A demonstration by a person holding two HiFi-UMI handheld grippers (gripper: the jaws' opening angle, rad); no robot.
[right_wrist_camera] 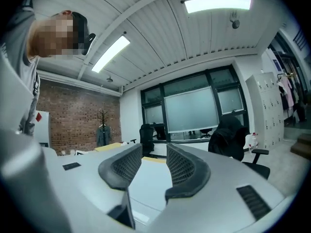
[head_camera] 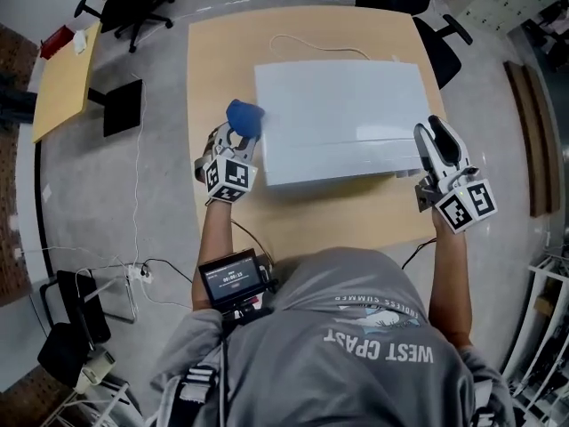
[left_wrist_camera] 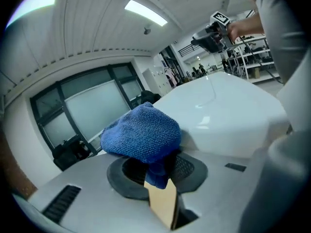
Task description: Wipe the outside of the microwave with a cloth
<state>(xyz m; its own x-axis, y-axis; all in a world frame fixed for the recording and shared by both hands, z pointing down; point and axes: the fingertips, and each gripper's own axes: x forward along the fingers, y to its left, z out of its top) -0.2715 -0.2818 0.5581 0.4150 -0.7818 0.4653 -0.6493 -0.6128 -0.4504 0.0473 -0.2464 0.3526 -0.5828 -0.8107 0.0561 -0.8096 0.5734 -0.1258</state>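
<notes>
A white microwave sits on a wooden table, seen from above, with its pale cord trailing across the far part of the tabletop. A person in a grey hooded top stands at the near edge of the table with a gripper in each hand.

The left gripper is at the microwave's left side, near its far left corner. Its jaws are pinched narrow on a blue cloth, which bunches out above the jaw tips in a rounded wad. In the left gripper view the cloth is just beside the microwave's white casing; whether it touches the casing cannot be told.

The right gripper is at the microwave's near right corner, close against the right edge. In the right gripper view its jaws stand a little apart with nothing gripped between them.

A smaller wooden table stands on the floor to the far left, and black office chairs stand beyond the main table.
</notes>
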